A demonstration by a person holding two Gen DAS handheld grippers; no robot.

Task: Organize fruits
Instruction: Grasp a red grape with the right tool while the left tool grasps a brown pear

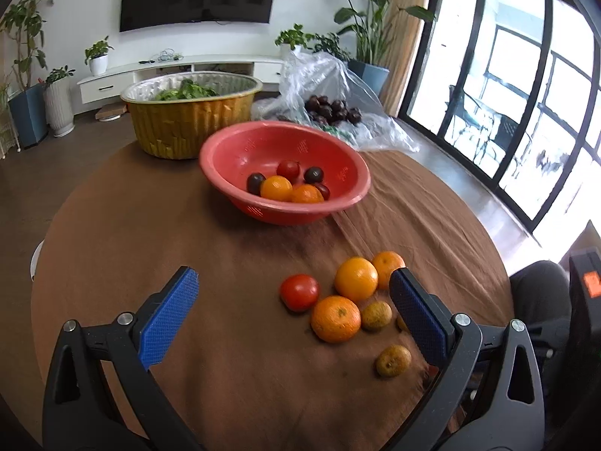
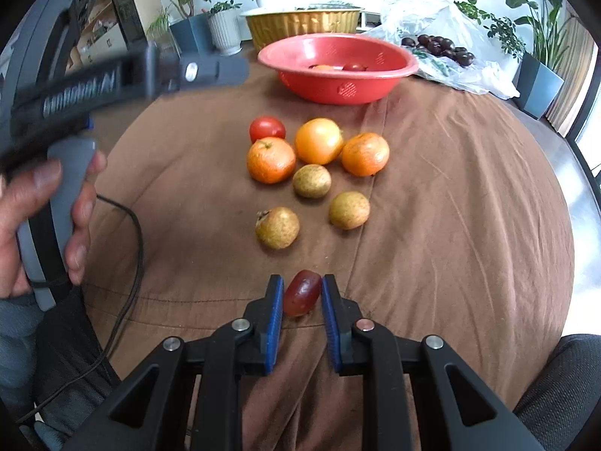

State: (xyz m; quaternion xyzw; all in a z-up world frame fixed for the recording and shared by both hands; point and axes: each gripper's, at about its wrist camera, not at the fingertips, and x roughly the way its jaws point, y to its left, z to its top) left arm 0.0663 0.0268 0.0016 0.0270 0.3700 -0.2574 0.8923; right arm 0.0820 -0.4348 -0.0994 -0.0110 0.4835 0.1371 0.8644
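My right gripper [image 2: 302, 282] is shut on a small dark red oval fruit [image 2: 301, 293] that lies on the brown tablecloth near the front edge. Beyond it lies a cluster: a red tomato [image 2: 266, 127], a yellow-orange tomato [image 2: 318, 141], two tangerines [image 2: 270, 159] [image 2: 365, 154] and three small brownish-green fruits [image 2: 311, 181]. Farther back stands the red bowl [image 2: 338, 90], with several tomatoes and oranges inside. My left gripper [image 1: 293, 275] hovers open over the table, its wide-apart jaws framing the red tomato [image 1: 299, 292] and a tangerine [image 1: 335, 318], touching nothing.
Behind the red bowl [image 1: 300, 214] stand a gold foil basin [image 1: 191, 127] of greens and a clear plastic bag [image 1: 330, 75] with dark fruits. A person's hand [image 2: 45, 206] holds the left gripper's handle at the table's left, with a black cable [image 2: 131, 263] trailing over the edge.
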